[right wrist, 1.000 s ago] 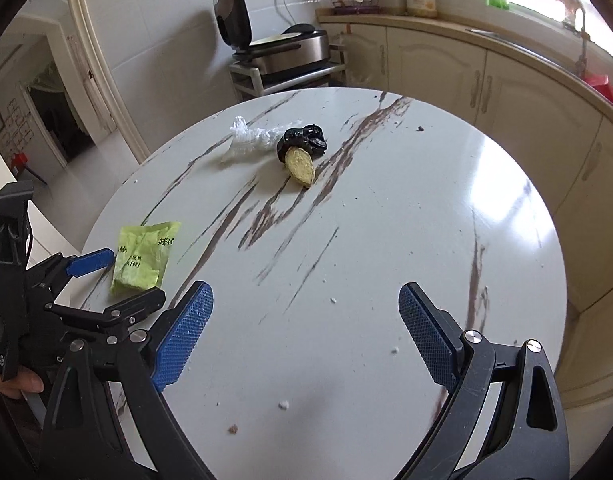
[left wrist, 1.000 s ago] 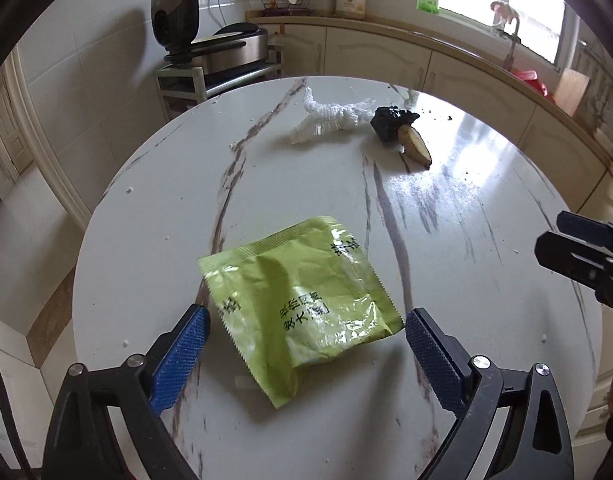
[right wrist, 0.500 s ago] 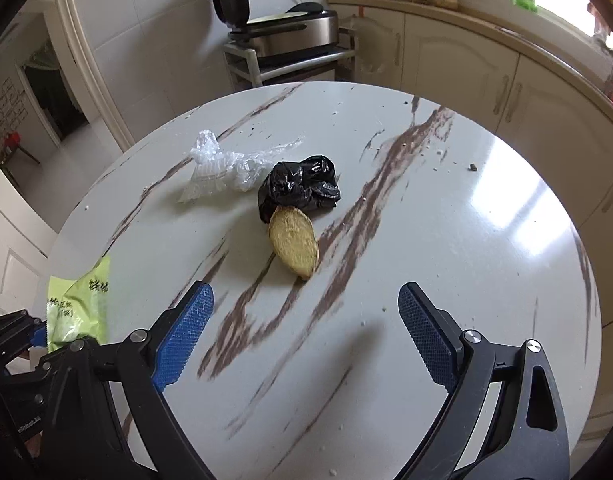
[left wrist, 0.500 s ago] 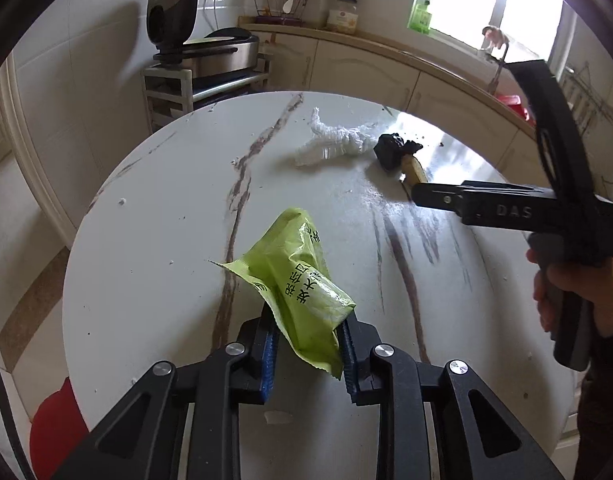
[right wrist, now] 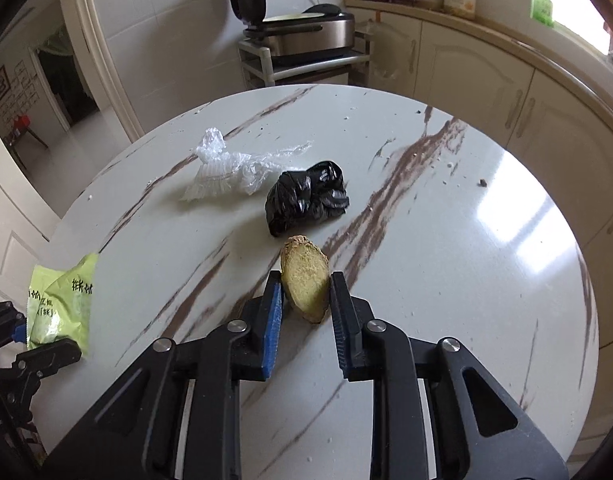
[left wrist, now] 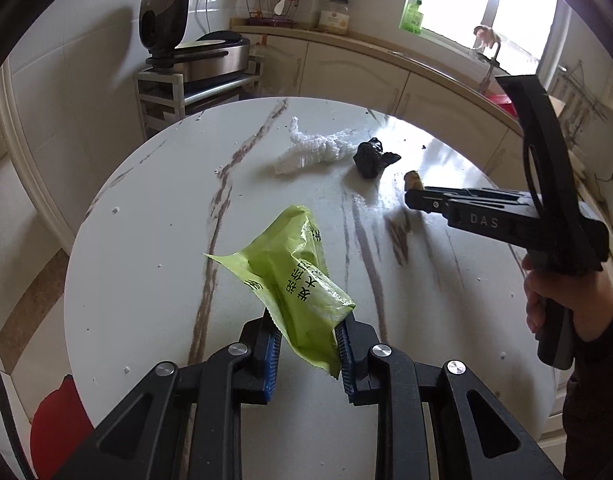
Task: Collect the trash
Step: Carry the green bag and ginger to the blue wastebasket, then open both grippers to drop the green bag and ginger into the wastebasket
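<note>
Both grippers grip trash: left gripper point(left wrist: 306, 350) pinches the crumpled green plastic wrapper point(left wrist: 302, 280); right gripper point(right wrist: 305, 304) has just closed on the cut yellow-brown food scrap point(right wrist: 306, 280), with the black bag wad point(right wrist: 306, 198) at twelve o'clock. Picking step; next, I judge, lift and carry both off the round marble table point(right wrist: 446, 280).

We hold a claw in each hand, both angled steeply downward over the table point(left wrist: 146, 240). Our left claw point(left wrist: 306, 344) has its blue pads point(left wrist: 272, 356) drawn close together, pinching the crumpled green wrapper point(left wrist: 302, 280), which stands up out of the grip. Our right claw point(right wrist: 306, 300) has just been closing, and its two pads point(right wrist: 272, 320) now press the sides of the cut piece of tuber point(right wrist: 306, 280). From the left wrist view, our right hand point(left wrist: 562, 304) shows at the right edge, fingers wrapped around the black handle, a dark sleeve point(left wrist: 598, 360) behind it, the claw reaching leftward across the view.
</note>
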Available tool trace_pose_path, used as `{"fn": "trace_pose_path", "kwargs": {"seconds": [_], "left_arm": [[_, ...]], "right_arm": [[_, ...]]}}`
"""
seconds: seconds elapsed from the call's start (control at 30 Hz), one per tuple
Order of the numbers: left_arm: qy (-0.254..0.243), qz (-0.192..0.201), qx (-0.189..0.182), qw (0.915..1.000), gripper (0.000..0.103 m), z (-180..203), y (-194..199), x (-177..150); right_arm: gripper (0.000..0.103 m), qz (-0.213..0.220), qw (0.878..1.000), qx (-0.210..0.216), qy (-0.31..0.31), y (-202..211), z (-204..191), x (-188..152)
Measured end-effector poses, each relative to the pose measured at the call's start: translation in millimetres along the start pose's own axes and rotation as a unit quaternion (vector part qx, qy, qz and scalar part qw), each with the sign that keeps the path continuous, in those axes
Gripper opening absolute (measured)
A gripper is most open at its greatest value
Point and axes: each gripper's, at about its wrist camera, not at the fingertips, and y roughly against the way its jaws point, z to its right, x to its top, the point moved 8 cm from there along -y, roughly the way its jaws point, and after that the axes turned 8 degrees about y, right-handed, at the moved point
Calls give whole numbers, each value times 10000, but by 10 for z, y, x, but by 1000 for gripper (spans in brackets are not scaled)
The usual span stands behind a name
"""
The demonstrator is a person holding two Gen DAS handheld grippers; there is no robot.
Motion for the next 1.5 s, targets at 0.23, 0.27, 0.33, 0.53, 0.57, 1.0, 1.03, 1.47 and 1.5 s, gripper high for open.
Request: {"fn": "trace_pose_path", "kwargs": {"seconds": [0.23, 0.27, 0.33, 0.53, 0.57, 1.0, 1.03, 1.47, 1.5], "left_arm": [[-280, 78, -11, 9996, 18, 418, 245, -40], [-333, 86, -26, 9994, 17, 520, 280, -52], [-442, 63, -121, 9989, 17, 742, 334, -89], [-703, -83, -417, 9966, 15, 1459, 390, -229], [-755, -124, -459, 9960, 15, 1585, 378, -255], [-1825, -669, -928, 9765, 15, 3543, -284, -382], [-1908, -719, -953, 9743, 15, 3669, -376, -386], [-2670, -1446, -891, 9486, 15, 4527, -1679, -538], [-2707, -1486, -879, 9471, 15, 4576, -1760, -568]], "right_arm": [[22, 499, 9981, 243, -274, 783, 56, -488], [22, 577, 9975, 265, -325, 903, 78, -563], [22, 748, 9958, 305, -433, 1150, 136, -732], [22, 1077, 9901, 340, -830, 1662, 418, -1230], [22, 1108, 9895, 335, -872, 1720, 472, -1303], [22, 1556, 9667, -206, -2020, 2291, 1684, -2259], [22, 1573, 9641, -265, -2123, 2311, 1790, -2329], [62, 1252, 9313, -929, -3293, 2162, 2756, -3227], [63, 1237, 9284, -997, -3359, 2167, 2788, -3281]]}}
